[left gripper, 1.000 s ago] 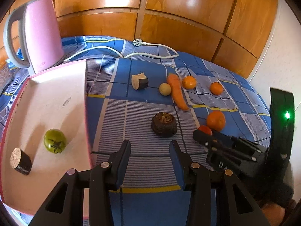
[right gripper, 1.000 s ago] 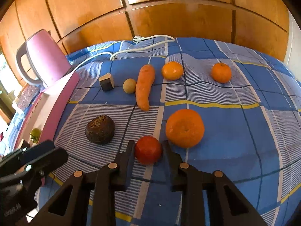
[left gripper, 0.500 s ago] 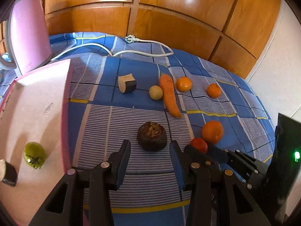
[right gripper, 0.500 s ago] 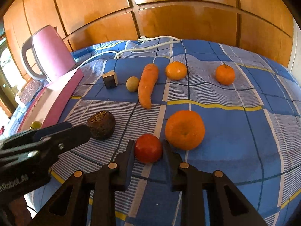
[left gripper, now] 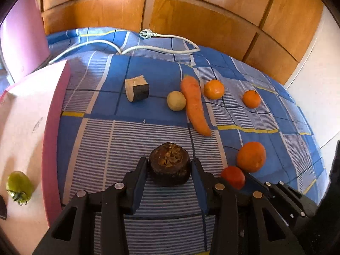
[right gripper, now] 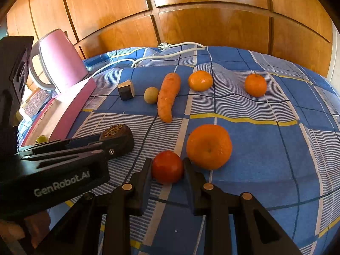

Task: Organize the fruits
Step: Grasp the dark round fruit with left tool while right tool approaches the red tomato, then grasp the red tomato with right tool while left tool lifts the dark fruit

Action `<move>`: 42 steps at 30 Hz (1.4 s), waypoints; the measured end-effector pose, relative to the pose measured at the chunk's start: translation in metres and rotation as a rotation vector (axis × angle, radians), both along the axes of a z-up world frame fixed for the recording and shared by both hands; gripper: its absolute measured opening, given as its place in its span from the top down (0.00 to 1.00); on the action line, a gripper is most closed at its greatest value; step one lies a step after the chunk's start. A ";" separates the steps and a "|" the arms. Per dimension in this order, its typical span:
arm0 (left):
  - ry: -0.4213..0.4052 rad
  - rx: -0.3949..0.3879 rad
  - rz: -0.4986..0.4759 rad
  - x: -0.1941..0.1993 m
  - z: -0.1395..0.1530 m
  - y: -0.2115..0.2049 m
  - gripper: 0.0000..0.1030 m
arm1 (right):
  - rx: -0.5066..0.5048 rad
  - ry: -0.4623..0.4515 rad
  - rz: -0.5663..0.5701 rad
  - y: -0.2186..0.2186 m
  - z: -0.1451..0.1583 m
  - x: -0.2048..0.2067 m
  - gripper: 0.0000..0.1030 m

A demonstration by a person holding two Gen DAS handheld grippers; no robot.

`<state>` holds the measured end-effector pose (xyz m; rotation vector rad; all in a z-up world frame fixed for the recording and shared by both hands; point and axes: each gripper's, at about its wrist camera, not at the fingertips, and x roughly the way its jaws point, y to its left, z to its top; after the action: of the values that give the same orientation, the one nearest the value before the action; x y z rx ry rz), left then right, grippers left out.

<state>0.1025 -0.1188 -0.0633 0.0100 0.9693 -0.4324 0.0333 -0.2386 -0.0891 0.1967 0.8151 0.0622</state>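
Observation:
A dark brown round fruit (left gripper: 169,161) lies on the blue checked cloth between the fingers of my left gripper (left gripper: 169,166). The jaws are closing around it, with thin gaps still at the pads. My right gripper (right gripper: 167,166) is shut on a small red tomato (right gripper: 167,166), which rests on the cloth against a large orange (right gripper: 209,146). Farther back lie a carrot (left gripper: 194,104), a small yellowish fruit (left gripper: 176,101), two small oranges (left gripper: 214,89) (left gripper: 251,99) and a cut chunk (left gripper: 137,90). A green tomato (left gripper: 19,187) sits on the pink tray (left gripper: 27,110).
A pink kettle (right gripper: 60,61) stands behind the tray at the left. A white power cable (left gripper: 161,50) runs along the back of the cloth, below a wooden wall. A dark chunk (left gripper: 2,207) lies on the tray's near left edge. The two grippers sit close side by side.
My left gripper has moved forward and down from the tray's side until its fingers straddle the brown fruit. The right gripper has held still on the tomato.

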 end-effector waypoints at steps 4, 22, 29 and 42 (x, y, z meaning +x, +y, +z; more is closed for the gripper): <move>-0.053 0.017 -0.011 -0.005 -0.004 -0.002 0.60 | 0.015 -0.001 -0.005 -0.002 -0.001 0.001 0.72; -0.103 0.016 0.036 -0.013 -0.007 0.002 0.62 | -0.060 -0.014 -0.012 0.008 0.000 0.000 0.72; -0.103 0.001 0.053 -0.018 -0.006 0.008 0.61 | -0.082 -0.020 -0.012 0.010 0.000 -0.001 0.72; -0.113 0.008 0.076 -0.043 0.007 0.028 0.61 | -0.076 -0.028 -0.016 0.011 0.002 -0.009 0.73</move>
<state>0.0596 -0.0910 -0.0562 0.0046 0.8574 -0.3539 0.0241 -0.2280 -0.0872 0.1309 0.7862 0.0188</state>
